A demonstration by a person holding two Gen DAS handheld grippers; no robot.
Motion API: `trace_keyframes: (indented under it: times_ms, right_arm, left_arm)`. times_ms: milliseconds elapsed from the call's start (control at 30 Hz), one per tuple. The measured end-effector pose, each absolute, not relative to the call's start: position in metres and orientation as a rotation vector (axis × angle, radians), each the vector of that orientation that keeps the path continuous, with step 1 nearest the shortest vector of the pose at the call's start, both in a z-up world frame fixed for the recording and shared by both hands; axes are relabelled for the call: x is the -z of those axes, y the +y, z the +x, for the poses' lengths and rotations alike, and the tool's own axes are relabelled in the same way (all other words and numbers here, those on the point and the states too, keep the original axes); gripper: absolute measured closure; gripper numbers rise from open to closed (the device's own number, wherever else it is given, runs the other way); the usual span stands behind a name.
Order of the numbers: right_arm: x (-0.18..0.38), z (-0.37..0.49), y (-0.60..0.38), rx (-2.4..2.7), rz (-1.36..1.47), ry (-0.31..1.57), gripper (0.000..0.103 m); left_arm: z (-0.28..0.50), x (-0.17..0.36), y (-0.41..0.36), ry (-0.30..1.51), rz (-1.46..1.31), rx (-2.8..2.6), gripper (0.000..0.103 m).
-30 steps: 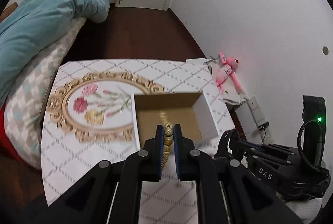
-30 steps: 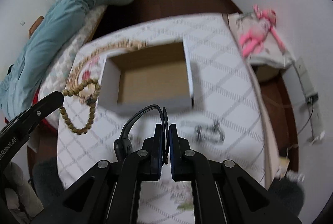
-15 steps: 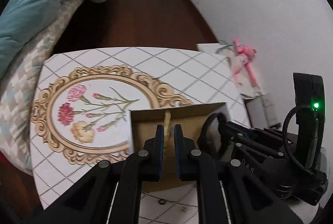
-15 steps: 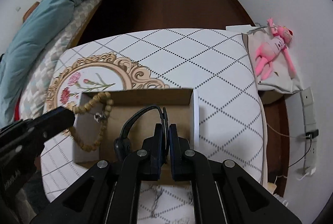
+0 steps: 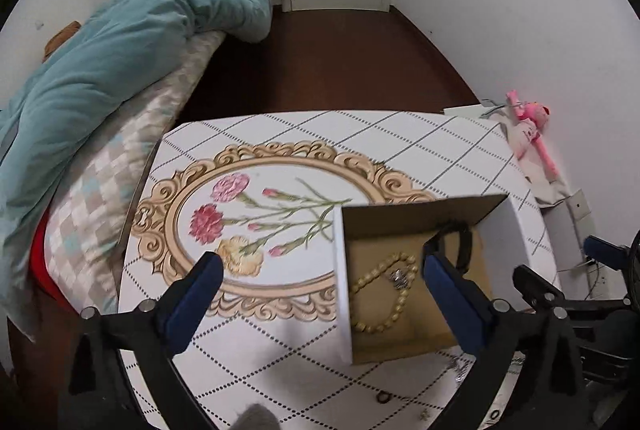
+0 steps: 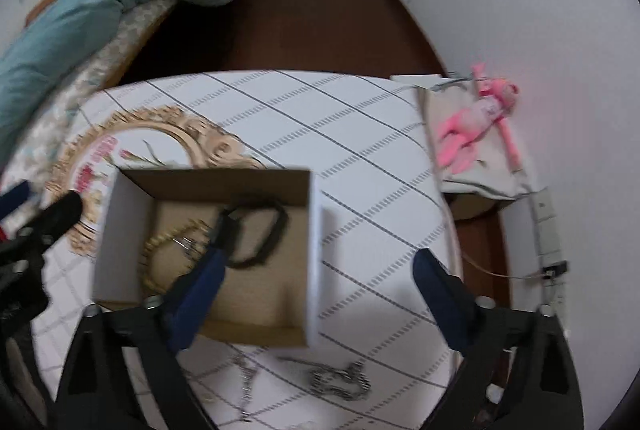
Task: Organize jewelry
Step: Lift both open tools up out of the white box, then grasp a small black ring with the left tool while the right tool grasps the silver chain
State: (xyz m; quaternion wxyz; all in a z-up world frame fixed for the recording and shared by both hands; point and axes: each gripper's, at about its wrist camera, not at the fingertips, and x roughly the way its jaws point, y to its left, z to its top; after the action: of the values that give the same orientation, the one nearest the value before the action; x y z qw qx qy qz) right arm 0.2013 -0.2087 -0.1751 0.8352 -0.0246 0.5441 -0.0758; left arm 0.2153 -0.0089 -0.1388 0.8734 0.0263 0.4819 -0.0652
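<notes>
An open white cardboard box stands on the patterned table. A wooden bead bracelet and a black band lie inside it. My left gripper is open and empty above the box's left wall. My right gripper is open and empty above the box's right wall. A silver chain lies on the table in front of the box. Small rings lie near the front edge.
The table has a checked cloth with a gold oval flower print. A bed with a teal duvet lies at the left. A pink plush toy rests on a low stand at the right, by the white wall.
Both grippers have opened. The bead bracelet left the left gripper and the black band left the right one; both now lie in the box. Both grippers have risen and pulled back.
</notes>
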Motion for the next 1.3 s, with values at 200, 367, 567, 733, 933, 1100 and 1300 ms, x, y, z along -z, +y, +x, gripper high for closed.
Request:
trace_keyframes:
  times_ms: [200,367,567,733,933,1100,1300]
  right_arm:
    - [0.189,0.182,-0.213,0.205,-0.077,1.139,0.0]
    - [0.183,0.168,-0.216,0.226,-0.071,1.113,0.0]
    - [0.158,0.144,-0.219,0.245,-0.049,1.05,0.0]
    - [0.126,0.119,-0.218,0.25,-0.037,0.979,0.0]
    - [0.091,0.091,-0.218,0.242,-0.013,0.91,0.0]
    - [0.065,0.071,-0.214,0.227,0.0,0.857,0.0]
    - [0.052,0.057,-0.217,0.211,0.042,0.845,0.0]
  left_arm:
    - [0.199,0.152,-0.009,1.009,0.073,0.095,0.0]
    - [0.187,0.147,-0.01,0.996,0.068,0.091,0.0]
    - [0.168,0.129,-0.011,0.963,0.063,0.095,0.0]
    - [0.148,0.108,-0.011,0.926,0.059,0.099,0.0]
    - [0.123,0.082,-0.01,0.891,0.043,0.108,0.0]
    - [0.106,0.061,-0.011,0.859,0.035,0.12,0.0]
    - [0.098,0.055,-0.01,0.842,0.061,0.081,0.0]
